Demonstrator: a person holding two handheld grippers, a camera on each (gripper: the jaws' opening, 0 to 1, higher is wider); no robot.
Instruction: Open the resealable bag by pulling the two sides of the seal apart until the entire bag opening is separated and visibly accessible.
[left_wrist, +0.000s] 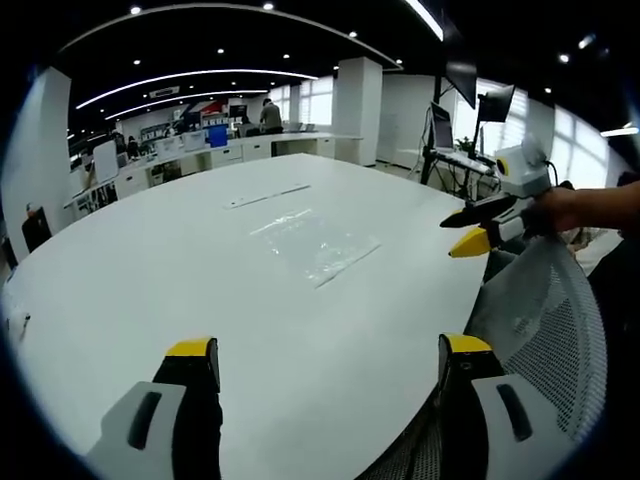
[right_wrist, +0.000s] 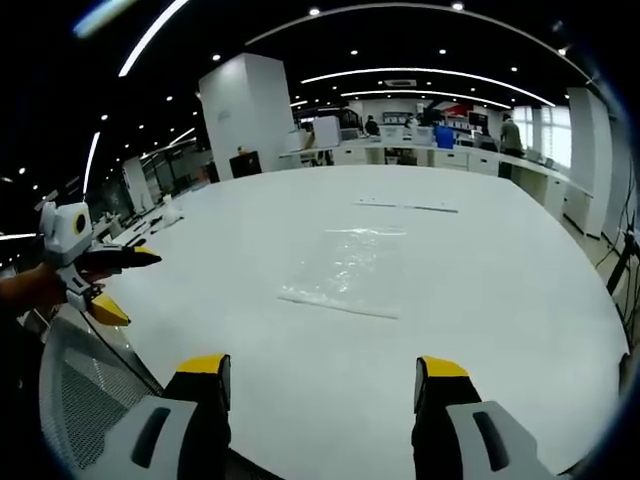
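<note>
Fingers of left gripper (left_wrist: 328, 362) and right gripper (right_wrist: 326, 383) spread wide, empty — resealable bag (right_wrist: 347, 270) flat mid-bench (right_wrist: 250, 230), sealed; best approach: each gripper pinches one lip near the seal — then pulls apart evenly.

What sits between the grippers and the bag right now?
Nothing visible does. The resealable bag lies flat on the white table, with bare tabletop between it and both the open right gripper and the open left gripper.

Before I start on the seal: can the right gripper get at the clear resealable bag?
Probably yes. The right gripper is open, and only bare white table lies between it and the bag, which lies flat and untouched.
</note>
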